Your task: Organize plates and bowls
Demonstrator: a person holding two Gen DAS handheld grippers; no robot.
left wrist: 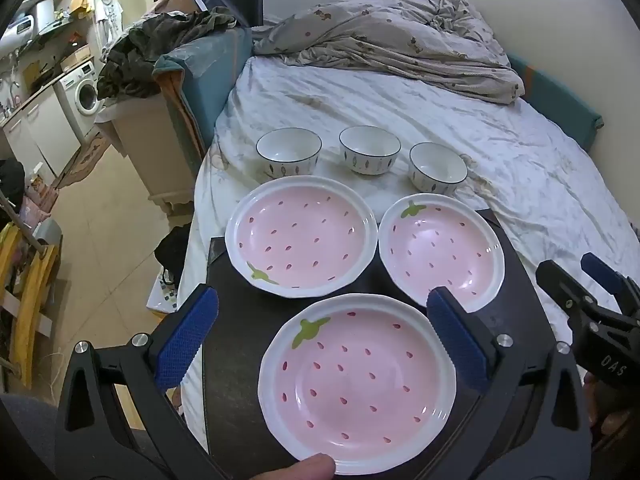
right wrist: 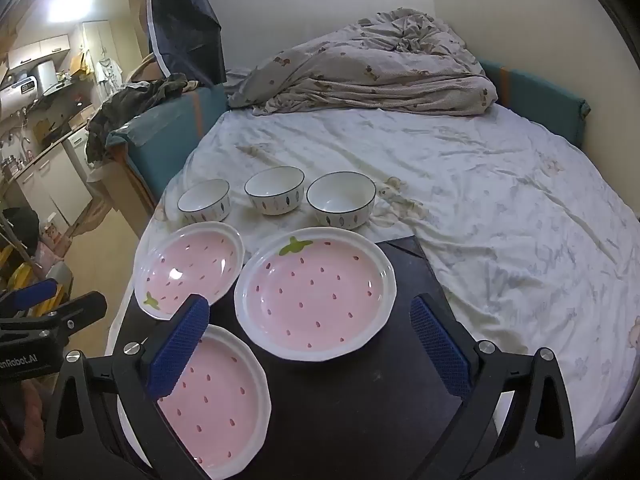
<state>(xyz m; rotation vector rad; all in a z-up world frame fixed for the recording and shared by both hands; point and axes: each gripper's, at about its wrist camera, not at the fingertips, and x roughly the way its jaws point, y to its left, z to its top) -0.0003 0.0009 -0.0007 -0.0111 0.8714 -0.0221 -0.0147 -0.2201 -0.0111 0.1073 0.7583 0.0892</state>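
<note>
Three pink strawberry plates lie on a black board (left wrist: 232, 340) on the bed: a near one (left wrist: 356, 384), a far left one (left wrist: 302, 236) and a far right one (left wrist: 440, 248). Three white bowls stand behind them on the sheet: left (left wrist: 289, 154), middle (left wrist: 370, 150), right (left wrist: 438, 168). My left gripper (left wrist: 320, 340) is open and empty, hovering over the near plate. My right gripper (right wrist: 310, 340) is open and empty, its fingers either side of the right plate (right wrist: 316, 294). The near plate (right wrist: 216, 400), left plate (right wrist: 188, 268) and bowls (right wrist: 274, 190) also show in the right wrist view.
A rumpled duvet (left wrist: 400, 40) lies at the bed's head. The wrinkled white sheet (left wrist: 520, 160) spreads to the right. Clothes (left wrist: 160, 44) are piled on a teal bed rail at the left, with a kitchen and washing machine (left wrist: 86, 92) beyond.
</note>
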